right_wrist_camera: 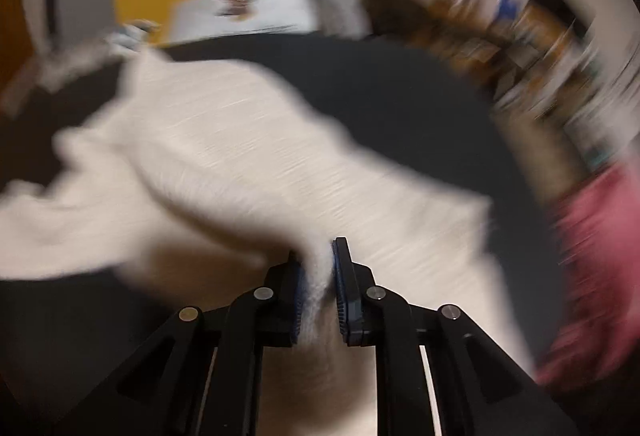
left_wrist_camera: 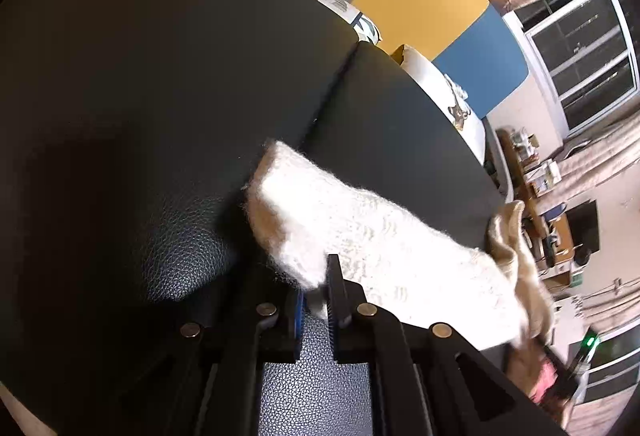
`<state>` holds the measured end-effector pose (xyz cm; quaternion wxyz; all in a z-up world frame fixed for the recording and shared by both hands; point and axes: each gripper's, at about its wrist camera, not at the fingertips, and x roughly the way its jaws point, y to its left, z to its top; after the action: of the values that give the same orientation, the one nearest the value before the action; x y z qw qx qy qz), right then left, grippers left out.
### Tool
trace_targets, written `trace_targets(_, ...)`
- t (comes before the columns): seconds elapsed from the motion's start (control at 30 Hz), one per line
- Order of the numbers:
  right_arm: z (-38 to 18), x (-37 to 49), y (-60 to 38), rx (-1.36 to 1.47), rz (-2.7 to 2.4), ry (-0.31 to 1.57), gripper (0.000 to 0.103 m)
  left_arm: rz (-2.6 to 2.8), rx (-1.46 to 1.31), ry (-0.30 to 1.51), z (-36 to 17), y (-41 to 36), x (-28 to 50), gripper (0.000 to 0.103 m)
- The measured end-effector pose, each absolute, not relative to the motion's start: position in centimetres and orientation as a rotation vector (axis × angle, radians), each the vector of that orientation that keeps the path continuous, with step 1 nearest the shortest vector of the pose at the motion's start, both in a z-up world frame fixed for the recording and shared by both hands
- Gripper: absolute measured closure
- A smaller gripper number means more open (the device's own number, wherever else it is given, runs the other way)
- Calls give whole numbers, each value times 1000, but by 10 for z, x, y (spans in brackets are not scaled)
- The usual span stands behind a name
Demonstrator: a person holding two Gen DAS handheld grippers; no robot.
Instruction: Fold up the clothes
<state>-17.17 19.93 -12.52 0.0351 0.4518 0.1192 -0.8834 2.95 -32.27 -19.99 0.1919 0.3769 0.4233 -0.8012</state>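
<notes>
- Black leather-grained counter (left_wrist_camera: 160, 84), seamed down the middle, filling most of both views.
- White fuzzy garment (left_wrist_camera: 384, 236), draped across the counter from centre toward its right edge in the left wrist view; spread wide and blurred (right_wrist_camera: 224, 148) in the right wrist view.
- Left hand-held gripper (left_wrist_camera: 316, 300), clenched on a small fold at the garment's near edge.
- Right hand-held gripper (right_wrist_camera: 318, 276), clamped on a bunched ridge of the same garment, cloth pinched between its blue pads.
- Pink cloth (right_wrist_camera: 596, 276) at the right edge, blurred.
</notes>
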Motion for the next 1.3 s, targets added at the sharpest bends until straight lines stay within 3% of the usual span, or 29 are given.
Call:
trace_targets(0.07, -115, -190, 202, 1346, -2829, 407, 92, -2254, 1057, 1167, -199, -321, 29, 93)
trace_targets(0.17, -103, -223, 215, 1342, -2943, 292, 92, -2261, 1057, 1136, -198, -318, 30, 94)
trace_targets(0.27, -131, -260, 226, 1549, -2864, 171, 89, -2264, 1065, 1122, -197, -318, 29, 95)
trace_targets(0.33, -147, -269, 230, 1620, -2773, 65, 88, -2263, 1072, 1166, -198, -322, 30, 95)
trace_targets(0.43, -122, -237, 229, 1433, -2798, 17, 80, -2250, 1055, 1297, -204, -334, 35, 94)
trace_targets(0.5, -108, -202, 217, 1313, -2818, 143, 56, -2243, 1037, 1356, -208, -338, 37, 94)
trace_targets(0.57, -101, -162, 199, 1209, -2744, 309, 50, -2252, 1037, 1354, -207, -339, 37, 95)
trace_targets(0.67, -105, -112, 177, 1196, -2635, 527, 50, -2283, 1037, 1332, -200, -340, 34, 96)
trace_targets(0.73, -116, -89, 173, 1256, -2544, 539, 50, -2327, 971, 1357, -187, -344, 34, 97)
trace_targets(0.9, -150, -67, 168, 1344, -2493, 787, 50, -2422, 867, 1328, -151, -353, 23, 97)
trace_targets(1.07, -166, -76, 174, 1377, -2538, 784, 50, -2519, 793, 1132, -104, -357, 9, 98)
trace_targets(1.17, -159, -76, 160, 1381, -2469, 618, 50, -2543, 739, 1015, -74, -374, 7, 97)
trace_targets(1.23, -162, -80, 149, 1421, -2414, 502, 50, -2484, 862, 941, -84, -385, -6, 97)
trace_targets(1.3, -170, -85, 140, 1452, -2396, 462, 41, -2366, 1060, 927, -118, -396, -17, 97)
